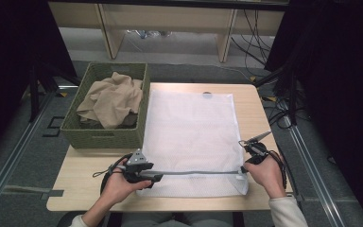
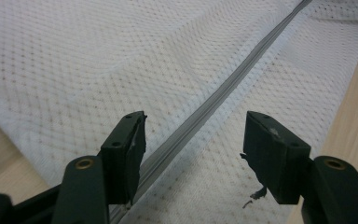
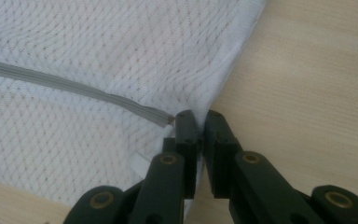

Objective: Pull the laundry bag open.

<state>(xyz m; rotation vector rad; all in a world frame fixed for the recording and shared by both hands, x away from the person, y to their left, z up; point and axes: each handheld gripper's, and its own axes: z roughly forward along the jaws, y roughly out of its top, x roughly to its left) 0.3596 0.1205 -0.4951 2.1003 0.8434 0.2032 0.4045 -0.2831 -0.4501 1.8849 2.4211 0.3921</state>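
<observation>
A white mesh bag (image 1: 191,127) lies flat on the wooden table (image 1: 75,187), with a grey zipper (image 1: 198,173) running across its near end. My left gripper (image 1: 158,178) rests at the zipper's left end. In the left gripper view its jaws stand open (image 2: 193,140) over the mesh (image 2: 98,60), one on each side of the zipper (image 2: 228,88), gripping nothing. My right gripper (image 1: 243,169) is at the bag's near right corner. In the right gripper view it (image 3: 200,123) is pinched shut on the bag's edge (image 3: 121,42), just past the zipper's end (image 3: 65,84).
A green woven basket (image 1: 105,135) holding a crumpled beige cloth (image 1: 113,97) stands at the table's left, touching the bag's left edge. Bare wood (image 3: 307,70) borders the bag on the right. Wooden shelf legs and cables lie on the floor beyond the table.
</observation>
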